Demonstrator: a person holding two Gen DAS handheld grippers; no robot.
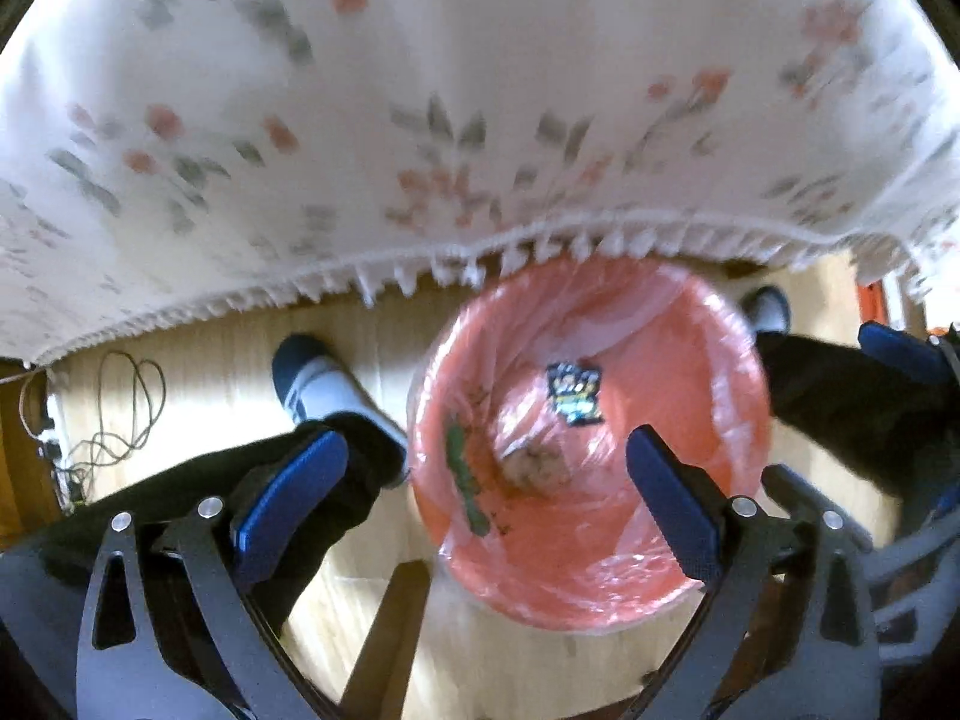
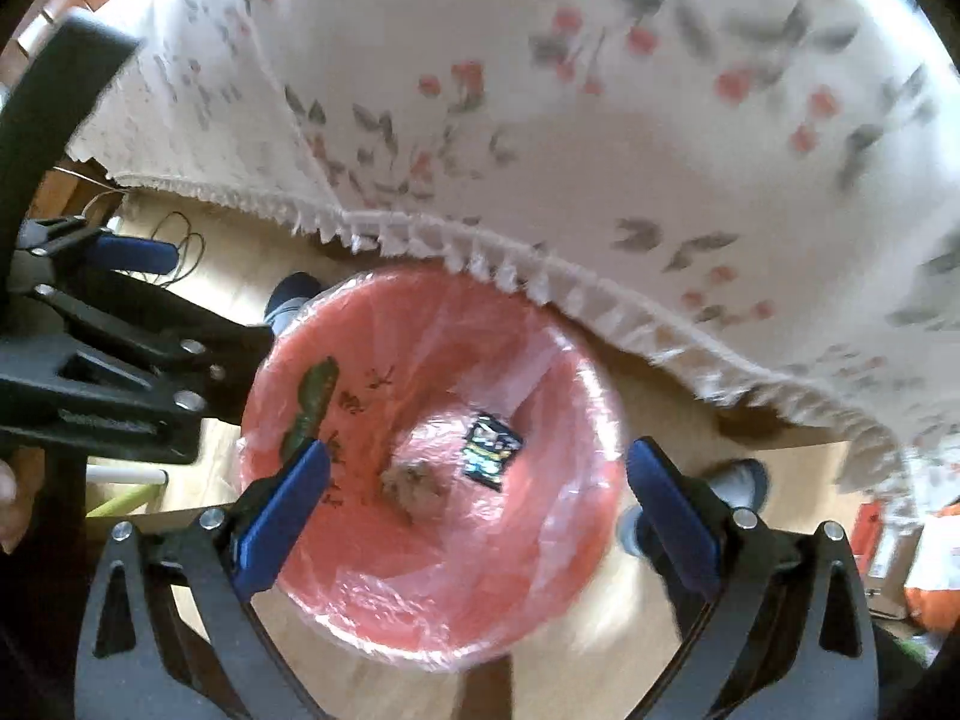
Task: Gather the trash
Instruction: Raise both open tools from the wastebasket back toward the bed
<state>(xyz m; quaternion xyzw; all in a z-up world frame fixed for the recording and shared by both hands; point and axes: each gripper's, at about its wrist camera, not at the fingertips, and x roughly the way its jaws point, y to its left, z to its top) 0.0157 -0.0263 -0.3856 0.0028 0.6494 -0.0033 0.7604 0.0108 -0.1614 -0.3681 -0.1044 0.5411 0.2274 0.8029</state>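
1. We hold both grippers above the red bin (image 1: 588,570), which stands on the wood floor (image 1: 210,372) just beside the fringed tablecloth (image 1: 420,120).
2. Left gripper (image 1: 486,498): jaws wide, nothing between them. Right gripper (image 2: 480,510): the same, wide and empty.
3. Trash lies at the bottom of the bin's clear liner: a dark snack wrapper (image 1: 573,393), a brownish clump (image 1: 537,468), a green strip (image 1: 462,480) on the wall.
4. Our judgement: the drop looks done; for the next piece we should clear the fringe before swinging back.
5. The right view alone shows the left gripper from the side and clutter at far right; the left view alone shows floor cables (image 1: 120,408) and both shoes.
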